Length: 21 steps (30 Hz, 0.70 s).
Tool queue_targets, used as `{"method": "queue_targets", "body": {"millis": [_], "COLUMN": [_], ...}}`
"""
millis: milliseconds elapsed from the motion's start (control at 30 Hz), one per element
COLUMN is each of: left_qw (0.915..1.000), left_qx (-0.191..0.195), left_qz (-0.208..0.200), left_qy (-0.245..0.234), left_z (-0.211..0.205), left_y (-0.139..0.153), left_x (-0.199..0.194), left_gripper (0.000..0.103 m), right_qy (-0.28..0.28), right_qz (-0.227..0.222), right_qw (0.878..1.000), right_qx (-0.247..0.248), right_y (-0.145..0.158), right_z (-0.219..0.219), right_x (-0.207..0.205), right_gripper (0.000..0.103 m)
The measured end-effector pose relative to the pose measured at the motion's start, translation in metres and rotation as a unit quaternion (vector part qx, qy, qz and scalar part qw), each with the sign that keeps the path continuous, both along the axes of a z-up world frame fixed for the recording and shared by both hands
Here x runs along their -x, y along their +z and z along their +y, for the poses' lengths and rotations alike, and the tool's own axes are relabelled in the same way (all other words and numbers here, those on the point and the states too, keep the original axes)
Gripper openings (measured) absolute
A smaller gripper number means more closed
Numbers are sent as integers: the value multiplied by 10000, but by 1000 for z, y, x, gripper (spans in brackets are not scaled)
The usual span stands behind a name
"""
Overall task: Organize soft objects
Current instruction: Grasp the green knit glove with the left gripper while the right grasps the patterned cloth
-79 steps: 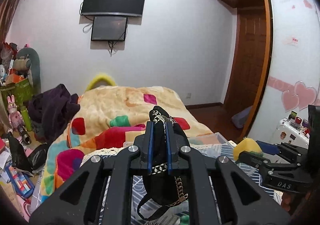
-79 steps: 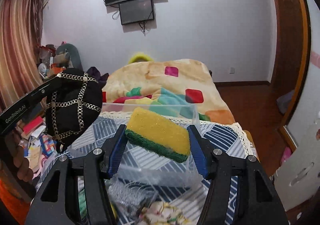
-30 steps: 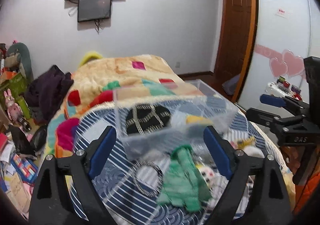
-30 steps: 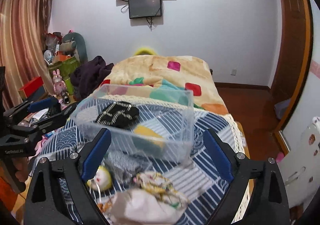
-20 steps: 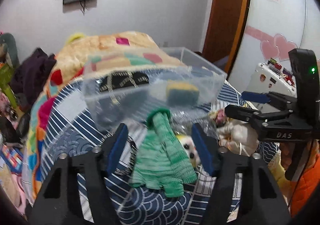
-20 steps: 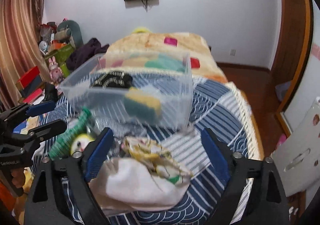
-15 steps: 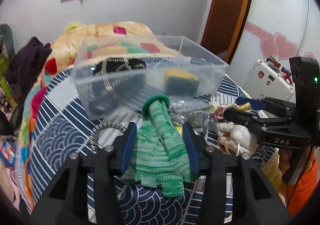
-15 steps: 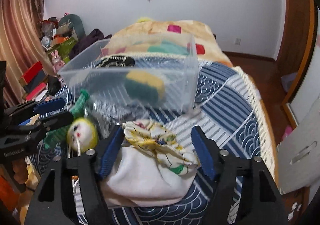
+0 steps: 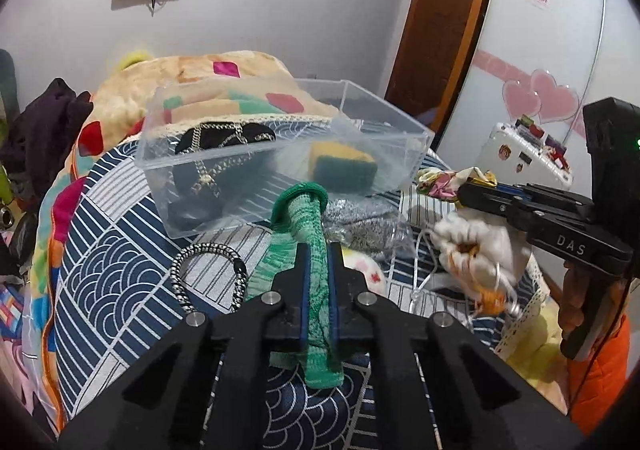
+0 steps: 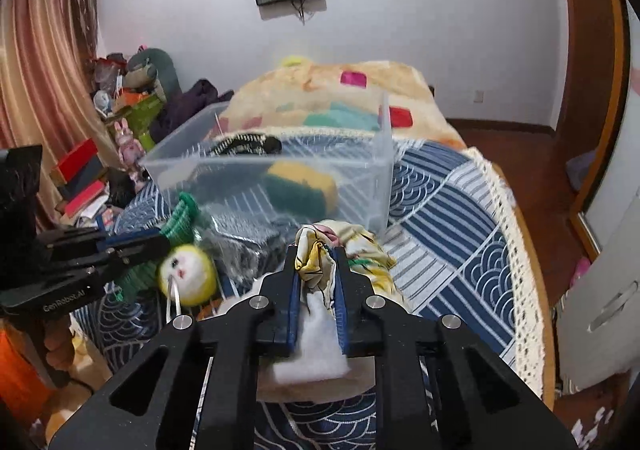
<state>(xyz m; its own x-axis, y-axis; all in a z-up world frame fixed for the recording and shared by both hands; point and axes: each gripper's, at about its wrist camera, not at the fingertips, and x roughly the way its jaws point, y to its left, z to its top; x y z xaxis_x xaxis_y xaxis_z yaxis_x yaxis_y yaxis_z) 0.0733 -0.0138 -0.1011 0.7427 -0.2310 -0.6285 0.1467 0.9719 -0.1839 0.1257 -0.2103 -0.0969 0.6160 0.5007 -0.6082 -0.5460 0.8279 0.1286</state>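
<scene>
A clear plastic bin [image 9: 280, 154] stands at the far side of the table [image 9: 112, 290], evidently as the collecting container: a black chain-trimmed hat [image 9: 224, 138] lies in its left part and a yellow-and-green sponge [image 9: 340, 166] in its right. The uncollected soft items are gathered on the near side of the bin.

The left tongs [image 9: 318, 262] are clenched on a green knitted glove [image 9: 308, 218], gripped at mid-length, so that its cuff projects toward the bin wall. The right tongs [image 10: 316, 270] are clenched on a yellow floral cloth bag [image 10: 352, 250], taken by the gathered fabric above its white body. It is judged that both items are held for transfer into the bin.

Both tongs are held low over the table and directed at the bin, side by side. A yellow plush face [image 10: 186, 280], a silvery pouch [image 9: 360, 222] and a braided cord ring [image 9: 208, 274] remain on the table between them.
</scene>
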Motion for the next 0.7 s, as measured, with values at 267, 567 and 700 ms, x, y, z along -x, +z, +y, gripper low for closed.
{"method": "queue_targets", "body": {"millis": [267, 567, 700], "left_qw": [9987, 9943, 9919], "left_qx": [238, 304, 161], "left_qz": [-434, -1006, -1226], "left_qy": [108, 204, 305], "left_z": [13, 25, 29], "left_y": [33, 77, 92], "left_x": [11, 9, 0], "left_gripper": [6, 6, 6], "right_qy": [-5, 45, 73], "right_qz": [-297, -745, -955], "right_qw": [9994, 9964, 9940], "right_qx": [-199, -396, -520], "right_y": [20, 50, 65], "right_z": [-1, 6, 15], "right_x": [6, 7, 1], "right_gripper": [13, 12, 12]}}
